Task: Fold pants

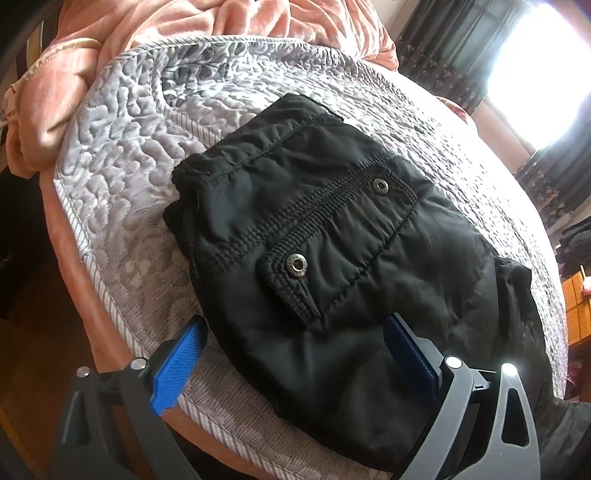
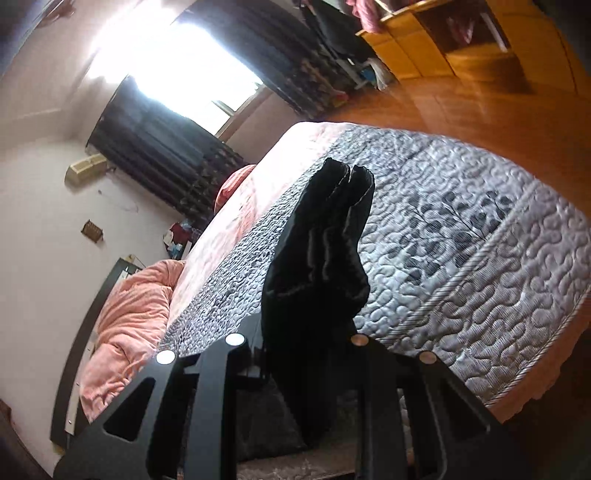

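Quilted bedspread (image 1: 122, 184): pants (image 1: 314, 258) near edge; right hand-held gripper (image 2: 306, 354) clamps legs.

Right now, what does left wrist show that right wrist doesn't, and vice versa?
Left wrist only: the pants' pocket flap with two metal snaps, lying flat on the quilt; the left gripper with jaws wide open, one blue pad off the fabric, the other over it.

Right wrist only: the right gripper shut on a bunched end of the pants, raised above the bed; wood floor, wooden cabinet.

Both: black pants, grey quilt, pink blanket, bright window, dark curtains.
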`<control>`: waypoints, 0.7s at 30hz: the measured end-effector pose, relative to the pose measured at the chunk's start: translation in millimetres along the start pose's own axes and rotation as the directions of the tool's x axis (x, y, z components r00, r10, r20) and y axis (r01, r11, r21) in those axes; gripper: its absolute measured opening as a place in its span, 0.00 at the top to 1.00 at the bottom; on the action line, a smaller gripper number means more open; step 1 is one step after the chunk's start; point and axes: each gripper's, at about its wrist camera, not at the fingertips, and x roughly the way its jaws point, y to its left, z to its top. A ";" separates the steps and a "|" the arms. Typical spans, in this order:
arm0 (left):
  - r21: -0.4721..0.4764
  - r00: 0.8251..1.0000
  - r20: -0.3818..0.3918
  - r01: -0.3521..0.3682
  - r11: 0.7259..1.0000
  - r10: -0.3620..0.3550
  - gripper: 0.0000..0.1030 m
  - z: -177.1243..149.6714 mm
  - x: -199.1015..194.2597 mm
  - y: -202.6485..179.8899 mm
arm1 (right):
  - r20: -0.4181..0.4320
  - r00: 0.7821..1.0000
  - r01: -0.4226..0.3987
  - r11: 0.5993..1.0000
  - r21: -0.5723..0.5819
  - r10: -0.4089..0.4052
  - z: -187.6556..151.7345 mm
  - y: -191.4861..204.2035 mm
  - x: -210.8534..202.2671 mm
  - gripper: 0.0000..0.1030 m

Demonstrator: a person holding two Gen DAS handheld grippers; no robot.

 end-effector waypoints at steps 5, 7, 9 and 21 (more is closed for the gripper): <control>-0.002 1.000 -0.004 0.000 1.000 0.000 0.06 0.4 1.0 1.4 | 0.002 1.000 0.014 0.999 -0.053 -0.014 -2.9 22.1 -2.3 0.80; -0.003 1.000 -0.003 0.002 1.000 -0.002 0.06 0.2 0.8 1.8 | 0.000 1.000 0.015 0.998 -0.067 -0.015 -3.4 29.3 -2.1 0.80; 0.000 1.000 -0.001 0.002 1.000 -0.002 0.06 0.1 0.8 1.2 | 0.000 1.000 0.018 0.996 -0.082 -0.019 -3.4 35.9 -1.5 0.80; -0.008 1.000 -0.011 0.005 1.000 -0.005 0.06 0.1 2.6 3.1 | 0.006 0.997 0.073 0.982 -0.175 -0.073 -10.5 68.7 0.1 0.80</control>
